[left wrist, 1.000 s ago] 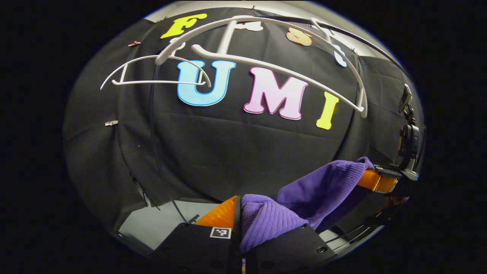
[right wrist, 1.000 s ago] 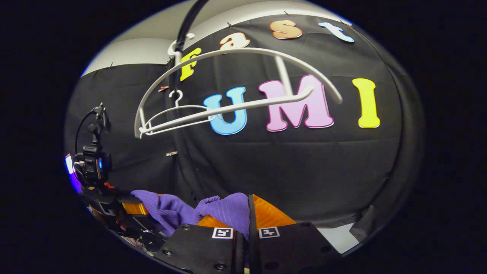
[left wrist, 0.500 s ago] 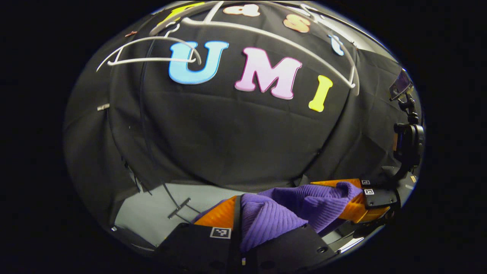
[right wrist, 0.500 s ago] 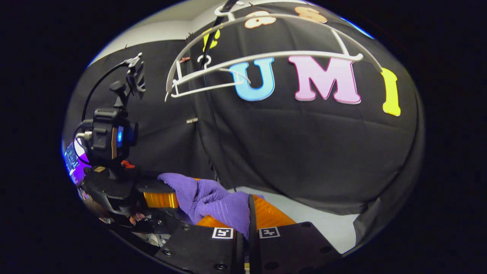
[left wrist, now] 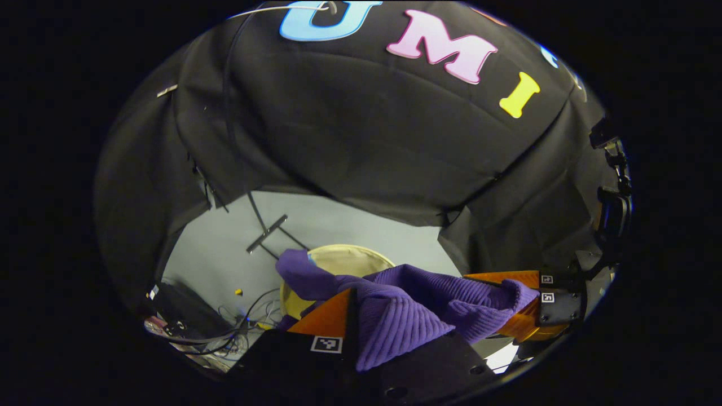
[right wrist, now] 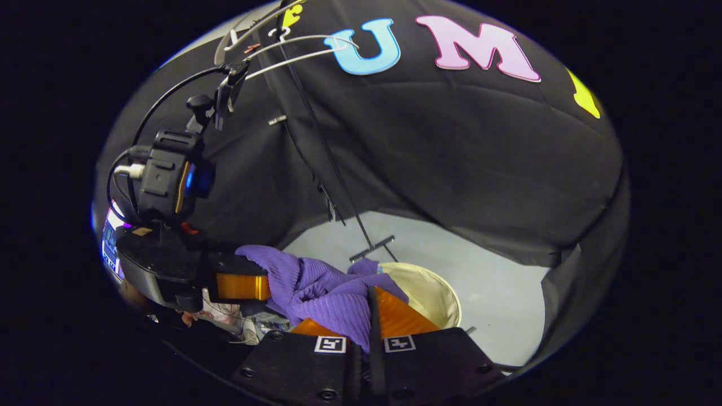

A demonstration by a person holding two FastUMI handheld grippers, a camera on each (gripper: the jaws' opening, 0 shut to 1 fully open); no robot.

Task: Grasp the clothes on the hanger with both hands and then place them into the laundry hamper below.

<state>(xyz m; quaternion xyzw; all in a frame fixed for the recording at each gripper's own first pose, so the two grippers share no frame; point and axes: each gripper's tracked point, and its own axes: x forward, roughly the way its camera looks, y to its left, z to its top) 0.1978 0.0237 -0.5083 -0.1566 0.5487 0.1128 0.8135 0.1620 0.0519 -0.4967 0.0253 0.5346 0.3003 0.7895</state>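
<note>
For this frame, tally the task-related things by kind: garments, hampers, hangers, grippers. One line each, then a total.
Purple knitted garment: 1, held between both grippers
Laundry hamper: 1, pale, on the floor below
White hangers: 2 at least, bare, up on the rail
Grippers: 2, left gripper and right gripper, each shut on the garment
Total: 6

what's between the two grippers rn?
The purple garment spans from the left gripper to the right gripper, pinched by both, above the hamper; seen in the left gripper view.
</note>
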